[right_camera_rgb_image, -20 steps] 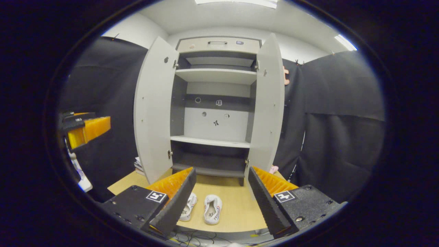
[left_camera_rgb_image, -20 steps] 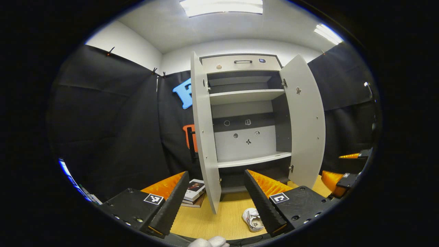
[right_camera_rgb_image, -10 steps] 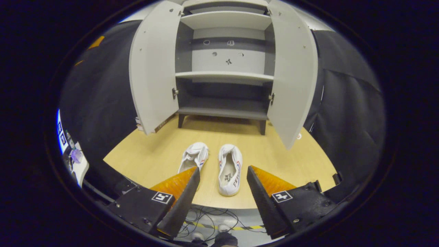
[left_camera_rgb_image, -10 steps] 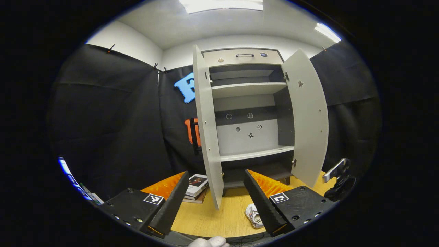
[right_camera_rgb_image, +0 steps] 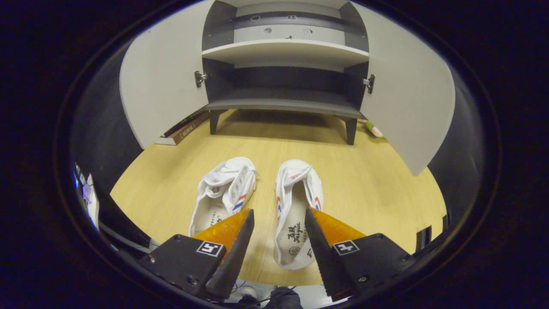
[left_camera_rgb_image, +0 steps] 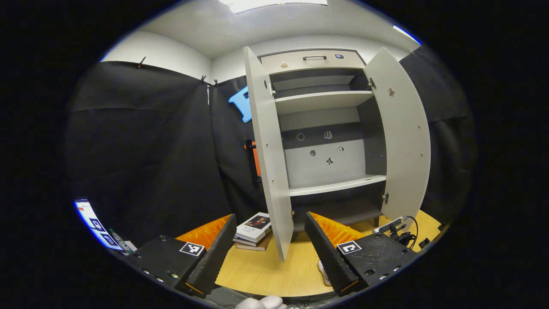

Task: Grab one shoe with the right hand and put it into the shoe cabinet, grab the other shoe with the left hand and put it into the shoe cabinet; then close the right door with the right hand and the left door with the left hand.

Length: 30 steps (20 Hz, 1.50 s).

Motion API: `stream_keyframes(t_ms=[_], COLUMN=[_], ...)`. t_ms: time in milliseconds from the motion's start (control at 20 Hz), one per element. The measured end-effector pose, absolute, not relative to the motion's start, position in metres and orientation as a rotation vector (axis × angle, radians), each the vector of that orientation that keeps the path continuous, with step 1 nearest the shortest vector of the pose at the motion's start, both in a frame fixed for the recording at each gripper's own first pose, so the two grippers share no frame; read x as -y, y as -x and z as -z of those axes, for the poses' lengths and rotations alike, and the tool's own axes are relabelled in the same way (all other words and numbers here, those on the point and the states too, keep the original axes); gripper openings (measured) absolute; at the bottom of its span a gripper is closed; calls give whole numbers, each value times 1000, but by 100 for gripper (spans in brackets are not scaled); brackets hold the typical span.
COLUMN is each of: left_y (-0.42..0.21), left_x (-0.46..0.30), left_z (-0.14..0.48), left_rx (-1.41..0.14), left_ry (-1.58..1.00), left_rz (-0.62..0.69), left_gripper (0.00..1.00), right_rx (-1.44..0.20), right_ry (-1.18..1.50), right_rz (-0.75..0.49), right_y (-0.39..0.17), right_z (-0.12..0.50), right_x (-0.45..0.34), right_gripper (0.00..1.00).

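While my left gripper (left_camera_rgb_image: 266, 253) hangs spread before the shoe cabinet (right_camera_rgb_image: 283, 56), my right gripper (right_camera_rgb_image: 278, 253) hovers spread over the right sneaker (right_camera_rgb_image: 296, 206).

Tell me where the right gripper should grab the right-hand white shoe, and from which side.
Grip the right-hand shoe at its heel collar, one finger inside the opening, one outside. Come from above and behind: the heel faces the open right gripper, the opening faces up, and the neighbouring shoe leaves a gap.
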State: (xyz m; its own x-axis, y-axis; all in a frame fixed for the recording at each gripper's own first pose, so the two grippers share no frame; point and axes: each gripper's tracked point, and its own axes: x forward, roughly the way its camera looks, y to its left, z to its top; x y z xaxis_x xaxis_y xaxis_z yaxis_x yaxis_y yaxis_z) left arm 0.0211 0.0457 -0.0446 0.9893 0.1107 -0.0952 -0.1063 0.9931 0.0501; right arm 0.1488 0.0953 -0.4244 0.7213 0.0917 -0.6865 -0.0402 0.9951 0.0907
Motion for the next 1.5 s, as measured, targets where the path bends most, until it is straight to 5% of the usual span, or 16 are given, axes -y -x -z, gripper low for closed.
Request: stream_keyframes(t_ms=[550, 600, 650, 700, 850, 950, 1200, 1500], left_y=[-49, -51, -53, -54, -58, -57, -56, -55], left_x=[-53, -53, -54, -53, -51, -47, -40, -30], left_z=[57, 57, 57, 58, 59, 59, 57, 50], left_rx=[-137, -138, -140, -139, -144, -143, -133, -114], left_ry=[-48, -49, -51, -51, -57, -59, -62, -56], left_rz=[-180, -183, -186, -189, -186, -183, -170, -147], left_gripper=[96, 96, 96, 96, 96, 96, 96, 96], right_rx=[-810, -804, -786, -775, -769, -786, -752, -586], right_ry=[-104, -102, -88, -73, -155, -181, -160, -130], right_rz=[-86, -78, -71, -56, -88, -103, -115, -149], right_y=[-217, -219, -222, -224, -221, -221, -216, -221], right_z=[459, 460, 462, 465, 465, 463, 437, 333], right_x=[-109, -107, -105, -100, -103, -102, -90, -86], right_gripper=[71, 67, 49, 51, 17, 10, 8, 8])
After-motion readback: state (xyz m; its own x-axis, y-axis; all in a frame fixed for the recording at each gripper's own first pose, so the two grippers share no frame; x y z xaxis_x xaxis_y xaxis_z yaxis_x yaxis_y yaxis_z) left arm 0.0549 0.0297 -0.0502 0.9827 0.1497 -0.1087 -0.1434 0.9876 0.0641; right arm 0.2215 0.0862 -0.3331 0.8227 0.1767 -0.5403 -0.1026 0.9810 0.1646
